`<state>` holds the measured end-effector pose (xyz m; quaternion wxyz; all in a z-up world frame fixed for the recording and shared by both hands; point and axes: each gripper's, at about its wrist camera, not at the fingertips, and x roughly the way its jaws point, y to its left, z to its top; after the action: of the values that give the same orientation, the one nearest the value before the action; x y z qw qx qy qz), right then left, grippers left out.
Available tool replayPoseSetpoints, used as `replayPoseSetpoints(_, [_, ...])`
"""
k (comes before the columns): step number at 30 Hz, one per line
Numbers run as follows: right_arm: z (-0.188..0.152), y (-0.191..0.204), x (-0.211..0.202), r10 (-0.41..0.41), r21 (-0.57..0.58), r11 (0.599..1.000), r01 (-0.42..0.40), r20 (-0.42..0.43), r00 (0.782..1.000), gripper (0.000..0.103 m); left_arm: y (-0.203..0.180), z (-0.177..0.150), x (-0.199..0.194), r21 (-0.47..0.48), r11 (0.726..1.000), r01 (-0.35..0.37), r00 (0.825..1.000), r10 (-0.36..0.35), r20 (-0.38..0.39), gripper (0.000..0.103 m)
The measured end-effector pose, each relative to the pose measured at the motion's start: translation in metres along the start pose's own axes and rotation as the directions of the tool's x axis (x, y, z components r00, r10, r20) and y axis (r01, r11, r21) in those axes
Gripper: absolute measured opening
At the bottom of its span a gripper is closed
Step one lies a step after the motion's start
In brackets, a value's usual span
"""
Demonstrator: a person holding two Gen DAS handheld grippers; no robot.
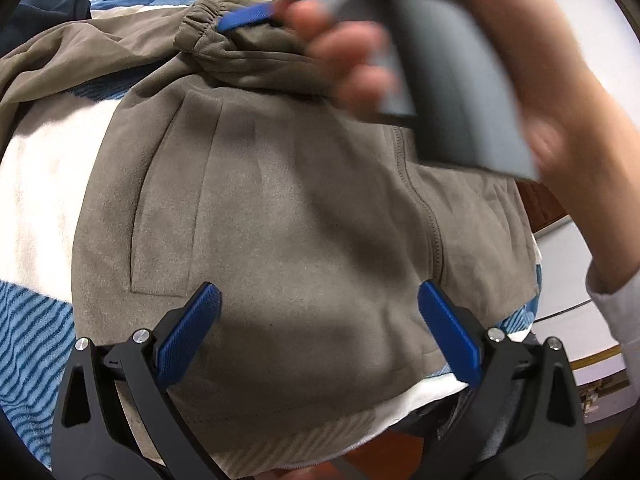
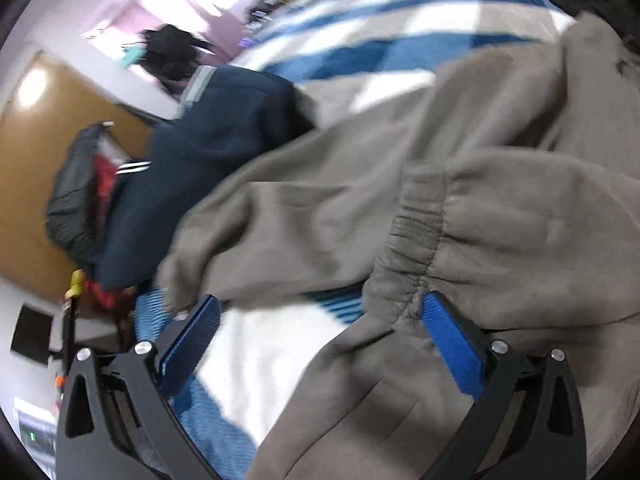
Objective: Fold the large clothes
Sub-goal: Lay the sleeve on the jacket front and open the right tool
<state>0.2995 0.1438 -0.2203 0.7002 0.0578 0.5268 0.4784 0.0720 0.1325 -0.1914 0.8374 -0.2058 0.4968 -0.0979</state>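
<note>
A taupe fleece jacket lies spread on the bed, with a pocket seam at its left and a zip seam at its right. My left gripper hovers open over the jacket's lower body, with nothing between its pads. The gathered sleeve cuff rests folded across the jacket's top. A person's hand holds my blurred right gripper there, one blue pad beside the cuff. In the right wrist view my right gripper stands wide open. The cuff lies loose just ahead of its right pad, not pinched.
The bed wears a blue, white and beige striped cover. A navy garment lies beyond the jacket at the bed's edge, with a black backpack past it. The bed's near edge runs below my left gripper.
</note>
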Motion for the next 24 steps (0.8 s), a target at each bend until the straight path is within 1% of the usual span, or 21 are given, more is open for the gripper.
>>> replayPoseSetpoints(3, [-0.005,0.006,-0.043,0.067,-0.048,0.997,-0.064,0.053,0.996,0.099,-0.005,0.001,-0.002,0.013,1.0,0.011,1.0,-0.011,0.008,0.097])
replayPoseSetpoints(4, [-0.007,0.005,-0.059,0.081,-0.059,0.995,-0.076,0.075,0.994,0.099,-0.007,0.002,-0.002,0.021,1.0,0.012,1.0,-0.013,0.01,0.097])
replayPoseSetpoints(5, [-0.01,-0.001,-0.08,0.071,-0.064,0.996,-0.064,0.104,0.992,0.099,-0.009,0.002,-0.001,0.028,1.0,0.012,1.0,-0.012,0.011,0.097])
replayPoseSetpoints(7, [-0.013,-0.022,-0.112,0.002,-0.048,0.999,0.006,0.152,0.988,0.099,-0.013,0.003,0.003,0.046,0.999,-0.001,1.0,0.0,0.007,0.097])
replayPoseSetpoints(8, [-0.016,-0.041,-0.13,-0.056,-0.018,0.998,0.06,0.178,0.982,0.099,-0.015,0.004,0.006,0.052,0.999,-0.01,1.0,0.009,0.004,0.097])
replayPoseSetpoints(9, [-0.022,-0.062,-0.146,-0.115,0.023,0.993,0.112,0.199,0.973,0.099,-0.016,0.004,0.009,0.055,0.998,-0.013,1.0,0.013,0.003,0.097])
replayPoseSetpoints(10, [-0.028,-0.089,-0.165,-0.182,0.088,0.982,0.167,0.217,0.959,0.099,-0.018,0.006,0.012,0.056,0.998,-0.014,1.0,0.014,-0.001,0.097])
replayPoseSetpoints(11, [-0.037,-0.12,-0.184,-0.238,0.164,0.965,0.204,0.226,0.945,0.099,-0.02,0.007,0.016,0.055,0.998,-0.015,1.0,0.015,-0.007,0.097])
replayPoseSetpoints(12, [-0.043,-0.142,-0.197,-0.276,0.218,0.949,0.228,0.226,0.934,0.099,-0.021,0.008,0.018,0.057,0.998,-0.016,1.0,0.017,-0.011,0.097])
replayPoseSetpoints(13, [-0.052,-0.167,-0.211,-0.318,0.281,0.926,0.251,0.226,0.921,0.099,-0.022,0.009,0.02,0.058,0.998,-0.017,1.0,0.018,-0.013,0.097])
replayPoseSetpoints(14, [-0.063,-0.2,-0.227,-0.352,0.363,0.896,0.258,0.224,0.909,0.099,-0.022,0.01,0.021,0.06,0.998,-0.017,1.0,0.018,-0.014,0.097])
replayPoseSetpoints(15, [-0.072,-0.223,-0.237,-0.368,0.432,0.868,0.246,0.227,0.902,0.099,-0.023,0.013,0.024,0.062,0.998,-0.018,1.0,0.019,-0.012,0.097])
replayPoseSetpoints(16, [-0.08,-0.239,-0.244,-0.367,0.481,0.849,0.22,0.236,0.9,0.099,-0.027,0.013,0.026,0.061,0.998,-0.019,1.0,0.02,-0.009,0.097])
replayPoseSetpoints(17, [-0.089,-0.262,-0.253,-0.348,0.544,0.824,0.156,0.271,0.897,0.099,-0.028,0.014,0.027,0.06,0.998,-0.019,1.0,0.02,-0.006,0.097])
replayPoseSetpoints(18, [-0.094,-0.277,-0.258,-0.342,0.58,0.807,0.115,0.298,0.891,0.099,-0.03,0.016,0.029,0.059,0.998,-0.018,1.0,0.018,-0.002,0.097])
replayPoseSetpoints(19, [-0.096,-0.289,-0.258,-0.352,0.609,0.786,0.106,0.3,0.887,0.099,-0.032,0.018,0.03,0.059,0.998,-0.015,1.0,0.015,0.003,0.097])
replayPoseSetpoints(20, [-0.096,-0.303,-0.255,-0.38,0.647,0.754,0.115,0.286,0.88,0.099,-0.034,0.019,0.032,0.061,0.998,-0.015,1.0,0.014,0.008,0.097])
replayPoseSetpoints(21, [-0.095,-0.314,-0.255,-0.394,0.672,0.732,0.113,0.283,0.874,0.099,-0.037,0.02,0.033,0.065,0.998,-0.017,1.0,0.016,0.01,0.097])
replayPoseSetpoints(22, [-0.094,-0.326,-0.251,-0.402,0.701,0.706,0.103,0.276,0.873,0.099,-0.039,0.02,0.035,0.07,0.997,-0.021,1.0,0.02,0.015,0.097])
replayPoseSetpoints(23, [-0.093,-0.338,-0.247,-0.416,0.735,0.671,0.1,0.26,0.871,0.099,-0.041,0.021,0.036,0.074,0.997,-0.025,1.0,0.023,0.02,0.097])
replayPoseSetpoints(24, [-0.092,-0.347,-0.247,-0.427,0.757,0.648,0.084,0.27,0.863,0.099,-0.044,0.021,0.038,0.082,0.996,-0.034,0.999,0.032,0.03,0.097])
